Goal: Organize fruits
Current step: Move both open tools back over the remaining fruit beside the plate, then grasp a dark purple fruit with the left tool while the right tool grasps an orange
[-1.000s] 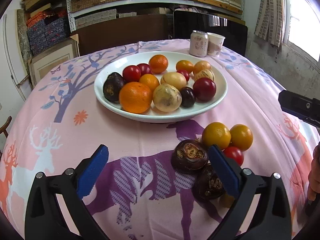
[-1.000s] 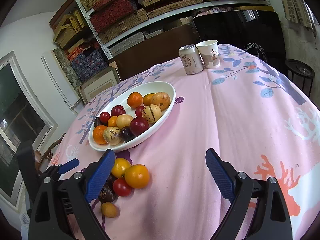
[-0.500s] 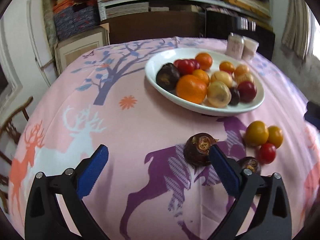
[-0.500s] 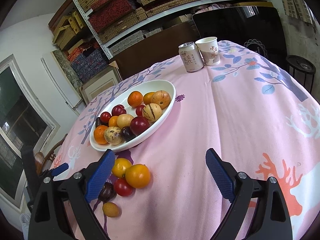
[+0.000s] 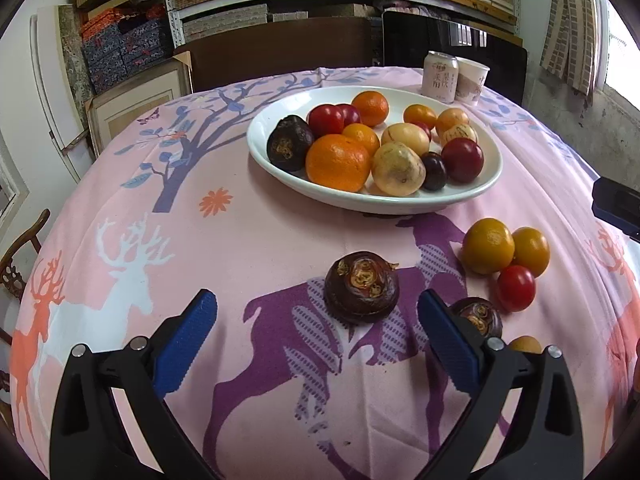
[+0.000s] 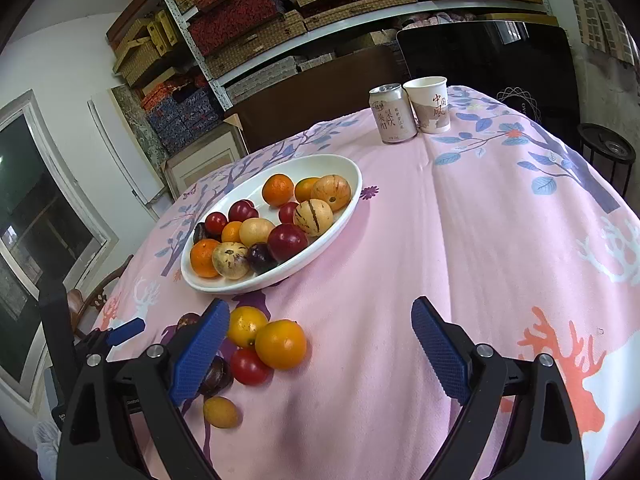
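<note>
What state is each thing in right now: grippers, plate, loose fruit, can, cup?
left gripper: open, empty, dark brown fruit just ahead between the fingers
right gripper: open, empty
white plate: loaded with fruit
two yellow-orange fruits: on the cloth, touching
red tomato: on the cloth beside them
can: upright; top unclear
paper cup: upright, contents not visible

The left wrist view sits low and near the table, facing the white plate (image 5: pixel 478 194). The right wrist view looks from the right side and shares the white plate (image 6: pixel 336 236).
</note>
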Demonstrator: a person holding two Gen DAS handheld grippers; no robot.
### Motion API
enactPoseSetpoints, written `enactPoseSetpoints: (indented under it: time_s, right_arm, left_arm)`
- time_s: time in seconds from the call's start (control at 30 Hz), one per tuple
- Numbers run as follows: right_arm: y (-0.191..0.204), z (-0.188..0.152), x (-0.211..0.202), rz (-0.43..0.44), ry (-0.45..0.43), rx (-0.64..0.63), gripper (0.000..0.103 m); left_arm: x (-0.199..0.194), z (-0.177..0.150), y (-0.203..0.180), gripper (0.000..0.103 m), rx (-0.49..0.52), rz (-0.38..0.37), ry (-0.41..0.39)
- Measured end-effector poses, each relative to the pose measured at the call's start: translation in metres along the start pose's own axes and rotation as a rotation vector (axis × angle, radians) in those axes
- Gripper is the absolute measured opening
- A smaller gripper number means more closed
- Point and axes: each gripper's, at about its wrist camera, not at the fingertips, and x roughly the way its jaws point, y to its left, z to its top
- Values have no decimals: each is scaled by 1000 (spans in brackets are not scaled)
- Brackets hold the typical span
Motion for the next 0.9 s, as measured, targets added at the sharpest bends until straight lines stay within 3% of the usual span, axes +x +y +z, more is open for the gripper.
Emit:
enactPoseSetpoints:
  time_s: [0.27,0.43,0.57,0.67,0.9]
  right_arm:
    - [5,-4,5,-11,21,-32,93]
    - [25,-16,23,-103,106,-182,93]
    - [39,-24,31,-127,116,-270,82]
    - [38,-26,38,-125,137,-269,77]
    - [24,-17,42,-109,131,-184,77]
  left_arm:
    - [9,6,-8,99,21,-18,19]
    - [11,6,-4,99,-4,-19,31]
    - [14,5,-2,99,-9,-20,46]
    - [14,5,-3,99,2,-18,50]
    - [17,4,-3,99,-6,-23,65]
